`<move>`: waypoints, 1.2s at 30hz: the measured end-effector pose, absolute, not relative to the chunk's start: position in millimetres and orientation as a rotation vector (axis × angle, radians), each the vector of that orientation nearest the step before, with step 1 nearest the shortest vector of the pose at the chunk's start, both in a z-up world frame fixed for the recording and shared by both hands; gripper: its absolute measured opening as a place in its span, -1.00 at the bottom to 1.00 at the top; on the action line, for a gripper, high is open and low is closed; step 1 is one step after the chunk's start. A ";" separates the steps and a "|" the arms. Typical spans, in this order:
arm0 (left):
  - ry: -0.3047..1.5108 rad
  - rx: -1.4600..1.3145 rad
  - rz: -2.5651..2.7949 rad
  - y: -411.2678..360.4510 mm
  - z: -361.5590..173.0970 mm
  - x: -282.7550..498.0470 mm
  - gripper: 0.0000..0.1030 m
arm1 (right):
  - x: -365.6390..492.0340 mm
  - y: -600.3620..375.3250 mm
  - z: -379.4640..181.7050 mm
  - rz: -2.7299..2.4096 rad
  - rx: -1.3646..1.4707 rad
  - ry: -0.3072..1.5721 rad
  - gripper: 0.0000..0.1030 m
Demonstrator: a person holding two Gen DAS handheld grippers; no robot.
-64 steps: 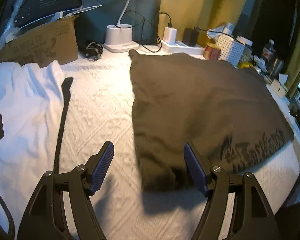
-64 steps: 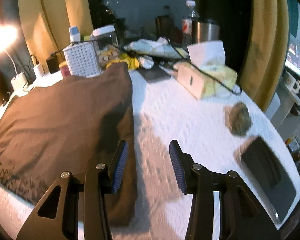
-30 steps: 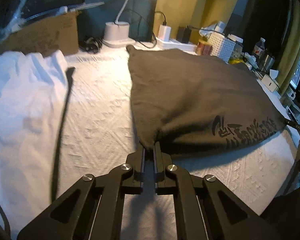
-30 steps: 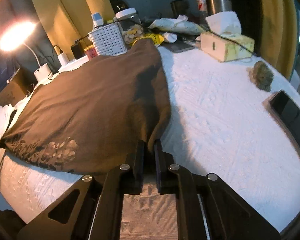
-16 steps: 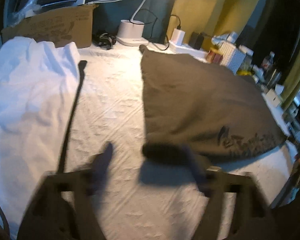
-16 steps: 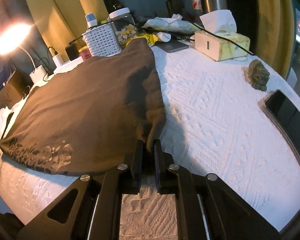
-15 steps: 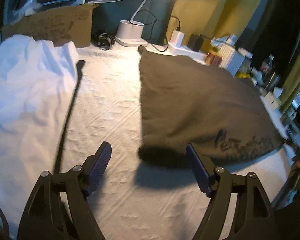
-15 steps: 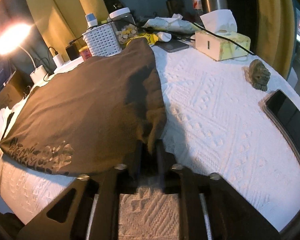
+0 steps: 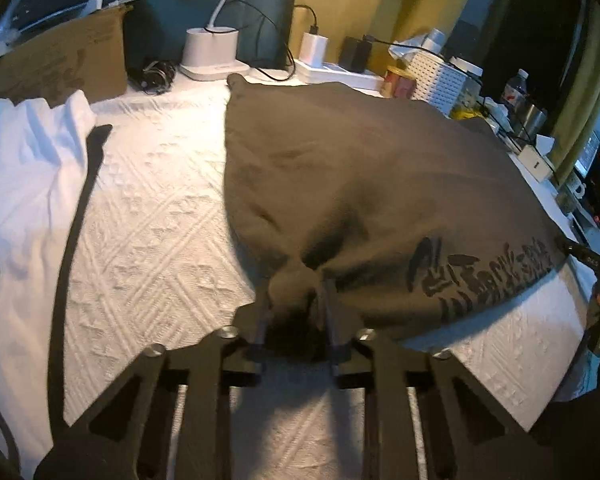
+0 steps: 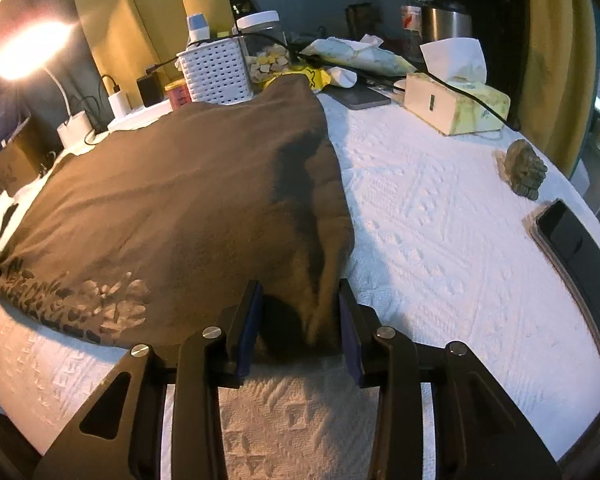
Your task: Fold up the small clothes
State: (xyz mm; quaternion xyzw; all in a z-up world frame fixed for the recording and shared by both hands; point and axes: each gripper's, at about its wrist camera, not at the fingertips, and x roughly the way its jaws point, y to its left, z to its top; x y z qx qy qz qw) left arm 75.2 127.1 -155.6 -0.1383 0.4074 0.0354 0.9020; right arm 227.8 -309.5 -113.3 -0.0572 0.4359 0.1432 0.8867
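A dark brown garment lies spread flat on the white textured cloth that covers the surface, its near edge printed with dark lettering that runs toward the right in the left wrist view. The left hand-held gripper has just been closing, and the near left corner of the garment is bunched up between its 2 fingers, which now pinch the fabric so that folds radiate away from the grip. The right hand-held gripper has also just been narrowing; the near right corner of the same garment sits between its blue pads, but the pads stand a little apart from the cloth on both sides and the corner lies loose on the surface, so this gripper is open around it rather than clamped. To the left of the brown garment, a crumpled white garment rests on the surface with a long black strap lying along its edge. At the back stand a white lamp base, a cardboard box and a white perforated basket. To the right of the garment are a tissue box, a small greenish figurine and a dark phone-like slab near the edge.
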 end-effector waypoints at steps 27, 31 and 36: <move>0.789 -0.232 0.045 103.6 -130.2 43.5 -0.80 | 206.3 -318.6 -86.5 0.303 -0.142 0.833 -0.85; 0.791 -0.232 0.036 97.0 -131.6 35.3 -0.80 | 196.8 -321.8 -83.9 0.303 -0.150 0.824 -0.85; 0.792 -0.232 0.027 90.5 -132.8 23.5 -0.80 | 184.1 -327.2 -83.4 0.304 -0.161 0.825 -0.85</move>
